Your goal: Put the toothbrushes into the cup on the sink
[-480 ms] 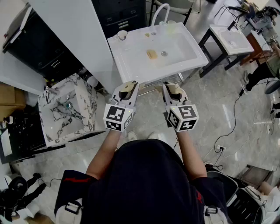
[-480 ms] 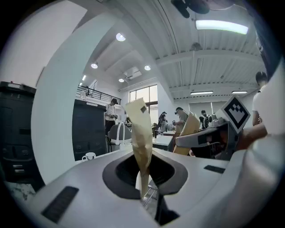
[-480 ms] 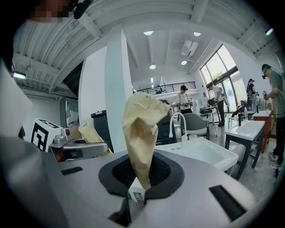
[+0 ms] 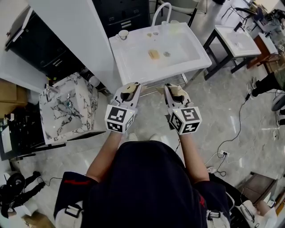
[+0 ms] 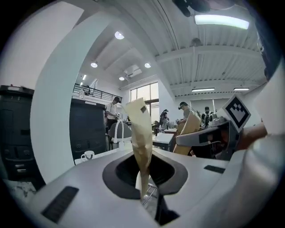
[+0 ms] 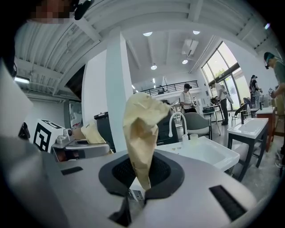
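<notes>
Hardly anything has shifted since the earlier picture: both grippers sit at the same spot in front of the white sink (image 4: 133,67), and only the surroundings at the right edge have slid a little in the head view.

The left gripper (image 4: 130,87) and the right gripper (image 4: 176,88) are held side by side, near each other, both pointing toward the sink's front edge and stopping short of it. Each carries its marker cube (image 4: 119,119) at the near end.

In the left gripper view the tan-wrapped jaws are pressed together with nothing between them. The right gripper view shows the same – tan-covered jaws closed on each other, empty.

The cup (image 4: 124,34), white with a handle, stands on the sink's back left corner, well apart from both pairs of jaws and farther off than the left gripper's tips. From the left gripper (image 5: 136,111) it shows low and to the left of the jaws, as a small white cup (image 5: 87,155) on the sink's top. From the right gripper (image 6: 141,109) the sink (image 6: 202,153) lies to the right of the jaws, with the curved faucet (image 6: 177,120) at its back.

A yellowish piece (image 4: 154,54) lies in the basin beside the drain, and a few small things sit along the back ledge near the faucet (image 4: 161,11) – too small to say whether any is a toothbrush.

A marble-patterned basin (image 4: 84,104) stands to the left of the left gripper.
</notes>
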`<state>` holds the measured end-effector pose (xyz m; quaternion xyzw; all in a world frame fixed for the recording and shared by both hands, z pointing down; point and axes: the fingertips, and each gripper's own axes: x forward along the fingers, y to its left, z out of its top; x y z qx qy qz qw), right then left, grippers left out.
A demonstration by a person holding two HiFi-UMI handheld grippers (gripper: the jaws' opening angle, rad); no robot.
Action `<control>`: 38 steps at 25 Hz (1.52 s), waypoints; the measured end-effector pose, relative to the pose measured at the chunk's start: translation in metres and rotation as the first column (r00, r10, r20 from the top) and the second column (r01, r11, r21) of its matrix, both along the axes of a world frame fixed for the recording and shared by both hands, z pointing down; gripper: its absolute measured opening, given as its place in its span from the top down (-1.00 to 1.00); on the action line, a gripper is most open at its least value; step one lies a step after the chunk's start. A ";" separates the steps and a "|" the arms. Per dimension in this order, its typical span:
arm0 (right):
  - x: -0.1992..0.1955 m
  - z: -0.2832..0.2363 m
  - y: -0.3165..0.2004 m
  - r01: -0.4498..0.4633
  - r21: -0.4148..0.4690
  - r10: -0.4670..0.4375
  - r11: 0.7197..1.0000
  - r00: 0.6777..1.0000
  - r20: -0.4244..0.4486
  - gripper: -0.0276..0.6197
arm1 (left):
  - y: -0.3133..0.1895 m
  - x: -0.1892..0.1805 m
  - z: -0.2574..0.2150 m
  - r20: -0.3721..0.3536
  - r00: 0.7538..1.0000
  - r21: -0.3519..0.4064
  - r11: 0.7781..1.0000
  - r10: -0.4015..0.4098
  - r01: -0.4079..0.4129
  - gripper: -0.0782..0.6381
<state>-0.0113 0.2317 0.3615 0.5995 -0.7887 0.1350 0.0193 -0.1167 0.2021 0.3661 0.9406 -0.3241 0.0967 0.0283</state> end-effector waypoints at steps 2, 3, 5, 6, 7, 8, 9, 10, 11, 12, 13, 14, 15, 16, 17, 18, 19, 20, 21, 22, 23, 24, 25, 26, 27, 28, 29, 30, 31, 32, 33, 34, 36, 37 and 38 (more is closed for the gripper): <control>0.006 0.004 0.003 0.011 -0.002 -0.011 1.000 1.000 0.009 0.76 | 0.005 0.006 0.002 0.009 1.000 0.003 1.000 -0.003 0.003 0.68; 0.008 0.006 0.004 0.019 -0.002 -0.019 1.000 1.000 0.013 0.76 | 0.007 0.008 0.003 0.012 1.000 0.004 1.000 -0.007 0.007 0.68; 0.009 0.009 0.006 0.034 -0.002 -0.034 0.999 0.999 0.018 0.76 | 0.011 0.008 0.005 0.017 1.000 0.004 1.000 -0.023 0.023 0.68; 0.008 0.010 0.007 0.043 -0.001 -0.043 0.999 0.999 0.020 0.76 | 0.013 0.007 0.006 0.019 0.999 0.003 0.999 -0.032 0.032 0.68; 0.009 0.011 0.009 0.051 0.001 -0.051 0.999 0.998 0.021 0.76 | 0.015 0.006 0.008 0.022 0.999 0.002 0.999 -0.041 0.041 0.68; 0.009 0.012 0.011 0.059 0.001 -0.059 0.998 0.998 0.021 0.76 | 0.017 0.006 0.010 0.024 0.998 0.001 0.999 -0.050 0.050 0.68; 0.009 0.014 0.012 0.066 0.000 -0.066 0.998 0.998 0.022 0.75 | 0.017 0.005 0.012 0.026 0.998 -0.002 0.998 -0.060 0.060 0.68; 0.010 0.015 0.012 0.071 -0.001 -0.071 0.997 0.997 0.024 0.76 | 0.017 0.004 0.015 0.026 0.997 -0.008 0.997 -0.070 0.070 0.68; 0.010 0.017 0.011 0.076 -0.003 -0.076 0.997 0.997 0.027 0.75 | 0.017 0.003 0.016 0.023 0.997 -0.016 0.997 -0.079 0.080 0.68; 0.011 0.018 0.011 0.081 -0.006 -0.080 0.997 0.996 0.031 0.76 | 0.017 0.002 0.017 0.020 0.996 -0.024 0.996 -0.086 0.086 0.68; 0.011 0.020 0.012 0.085 -0.010 -0.085 0.996 0.996 0.035 0.75 | 0.019 0.001 0.018 0.019 0.996 -0.029 0.996 -0.089 0.090 0.68; 0.011 0.021 0.012 0.090 -0.013 -0.089 0.996 0.995 0.037 0.76 | 0.021 0.000 0.018 0.021 0.996 -0.030 0.995 -0.092 0.092 0.68; 0.010 0.022 0.012 0.094 -0.015 -0.093 0.995 0.995 0.039 0.76 | 0.021 -0.001 0.019 0.024 0.995 -0.031 0.995 -0.095 0.096 0.68; 0.010 0.022 0.010 0.098 -0.015 -0.097 0.995 0.994 0.042 0.76 | 0.020 -0.003 0.019 0.024 0.995 -0.034 0.994 -0.102 0.103 0.68; 0.009 0.022 0.008 0.102 -0.015 -0.101 0.995 0.994 0.044 0.76 | 0.019 -0.005 0.019 0.022 0.994 -0.037 0.993 -0.110 0.111 0.68; 0.008 0.023 0.006 0.106 -0.014 -0.105 0.994 0.993 0.046 0.76 | 0.017 -0.007 0.019 0.020 0.993 -0.041 0.992 -0.117 0.118 0.68; 0.007 0.023 0.005 0.111 -0.015 -0.110 0.994 0.993 0.046 0.75 | 0.016 -0.009 0.020 0.019 0.992 -0.044 0.991 -0.123 0.124 0.68; 0.005 0.025 0.003 0.116 -0.017 -0.116 0.993 0.992 0.045 0.75 | 0.014 -0.011 0.022 0.023 0.991 -0.047 0.990 -0.129 0.130 0.68; 0.003 0.026 0.001 0.122 -0.019 -0.121 0.992 0.992 0.044 0.75 | 0.012 -0.013 0.024 0.027 0.991 -0.049 0.990 -0.134 0.135 0.68; 0.002 0.027 -0.001 0.126 -0.021 -0.125 0.992 0.991 0.044 0.75 | 0.009 -0.014 0.025 0.029 0.990 -0.051 0.989 -0.139 0.140 0.68; 0.001 0.028 -0.003 0.129 -0.023 -0.128 0.991 0.991 0.044 0.76 | 0.006 -0.015 0.026 0.028 0.990 -0.053 0.988 -0.142 0.143 0.68; 0.000 0.029 -0.006 0.131 -0.024 -0.129 0.991 0.991 0.045 0.76 | 0.003 -0.016 0.027 0.026 0.989 -0.055 0.988 -0.144 0.145 0.68; 0.000 0.030 -0.010 0.131 -0.026 -0.130 0.991 0.991 0.046 0.76 | -0.001 -0.016 0.028 0.025 0.989 -0.058 0.988 -0.144 0.145 0.68; 0.001 0.031 -0.014 0.130 -0.028 -0.129 0.991 0.991 0.046 0.75 | -0.005 -0.015 0.029 0.024 0.989 -0.061 0.988 -0.143 0.144 0.68; 0.001 0.031 -0.019 0.129 -0.029 -0.128 0.991 0.991 0.047 0.75 | -0.009 -0.014 0.030 0.021 0.990 -0.066 0.988 -0.141 0.142 0.68; 0.002 0.031 -0.023 0.129 -0.029 -0.127 0.991 0.991 0.049 0.76 | -0.013 -0.013 0.030 0.017 0.990 -0.070 0.988 -0.139 0.140 0.68; 0.002 0.031 -0.028 0.130 -0.028 -0.129 0.991 0.990 0.051 0.76 | -0.018 -0.012 0.029 0.014 0.991 -0.072 0.988 -0.137 0.137 0.68; 0.001 0.029 -0.033 0.134 -0.026 -0.132 0.991 0.990 0.053 0.75 | -0.023 -0.011 0.029 0.011 0.991 -0.072 0.988 -0.135 0.136 0.68; 0.001 0.028 -0.039 0.138 -0.023 -0.137 0.990 0.989 0.054 0.75 | -0.029 -0.010 0.028 0.009 0.991 -0.071 0.988 -0.135 0.135 0.68; 0.000 0.027 -0.046 0.142 -0.021 -0.141 0.990 0.989 0.053 0.76 | -0.036 -0.009 0.027 0.007 0.991 -0.070 0.988 -0.135 0.135 0.68; 0.000 0.026 -0.053 0.145 -0.019 -0.144 0.989 0.988 0.052 0.76 | -0.043 -0.008 0.026 0.004 0.991 -0.070 0.988 -0.137 0.137 0.68; 0.000 0.026 -0.060 0.147 -0.018 -0.146 0.989 0.988 0.052 0.76 | -0.050 -0.008 0.025 0.000 0.990 -0.071 0.988 -0.139 0.138 0.68; -0.001 0.028 -0.074 0.151 -0.021 -0.149 0.988 0.987 0.055 0.75 | -0.063 -0.009 0.026 -0.004 0.989 -0.076 0.987 -0.145 0.144 0.68; -0.002 0.029 -0.082 0.153 -0.025 -0.152 0.988 0.987 0.056 0.76 | -0.071 -0.010 0.027 -0.005 0.989 -0.079 0.986 -0.149 0.148 0.68; -0.003 0.030 -0.090 0.157 -0.028 -0.155 0.987 0.986 0.056 0.76 | -0.079 -0.011 0.029 -0.006 0.988 -0.081 0.985 -0.153 0.152 0.68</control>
